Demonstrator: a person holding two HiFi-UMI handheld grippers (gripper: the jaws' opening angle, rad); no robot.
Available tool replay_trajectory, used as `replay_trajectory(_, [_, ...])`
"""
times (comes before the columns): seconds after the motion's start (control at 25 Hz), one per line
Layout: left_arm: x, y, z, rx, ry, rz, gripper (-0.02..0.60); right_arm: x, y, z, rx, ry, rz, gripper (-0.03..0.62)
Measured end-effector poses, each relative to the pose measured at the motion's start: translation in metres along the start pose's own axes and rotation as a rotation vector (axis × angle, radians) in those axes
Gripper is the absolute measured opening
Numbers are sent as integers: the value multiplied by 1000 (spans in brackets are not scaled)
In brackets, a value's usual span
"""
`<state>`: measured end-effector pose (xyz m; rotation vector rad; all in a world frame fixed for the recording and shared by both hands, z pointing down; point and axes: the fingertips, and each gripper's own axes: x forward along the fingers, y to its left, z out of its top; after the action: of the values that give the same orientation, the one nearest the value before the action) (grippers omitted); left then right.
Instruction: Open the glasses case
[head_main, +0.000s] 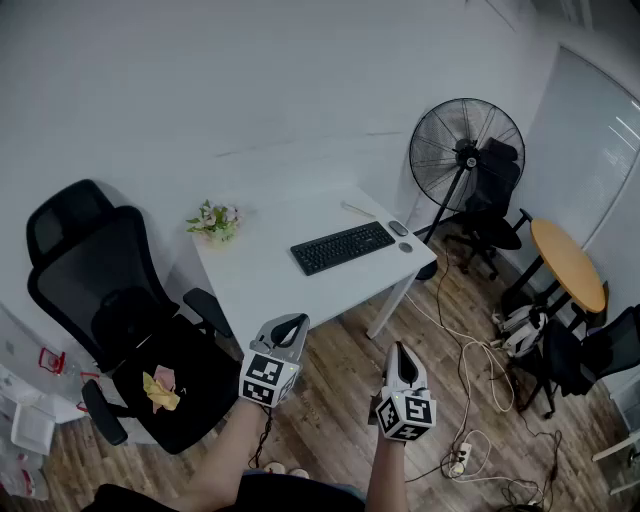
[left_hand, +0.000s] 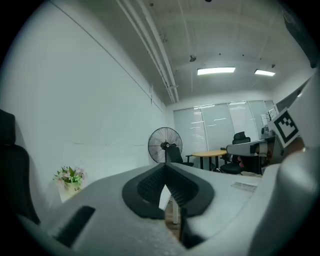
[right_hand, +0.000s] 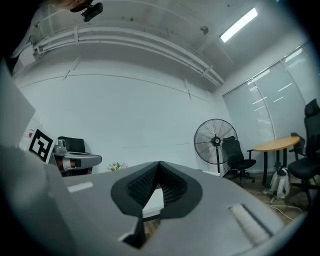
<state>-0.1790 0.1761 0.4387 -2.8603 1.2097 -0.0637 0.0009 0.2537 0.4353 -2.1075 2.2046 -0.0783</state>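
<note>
A white desk (head_main: 268, 285) stands ahead of me, past both grippers. On its right end, beside a black keyboard (head_main: 342, 247) and a mouse (head_main: 405, 246), lies a small dark oblong thing (head_main: 398, 228); I cannot tell whether it is the glasses case. My left gripper (head_main: 296, 322) is held level over the wooden floor, short of the desk's near edge, with its jaws shut and nothing in them (left_hand: 165, 167). My right gripper (head_main: 400, 350) hangs level to its right, also short of the desk, its jaw tips meeting with nothing between them (right_hand: 159, 164).
A black office chair (head_main: 110, 300) with a yellow thing (head_main: 160, 390) on its seat stands at the left. A small flower pot (head_main: 215, 222) sits at the desk's far left. A standing fan (head_main: 465, 150), a round wooden table (head_main: 568, 265) and loose floor cables (head_main: 470, 400) are at the right.
</note>
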Motion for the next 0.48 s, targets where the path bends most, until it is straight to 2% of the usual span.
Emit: replay_trajectory(0.48, [-1,-7,0,5,1,-6,6,-5,-6,3,14,-9,-9,12])
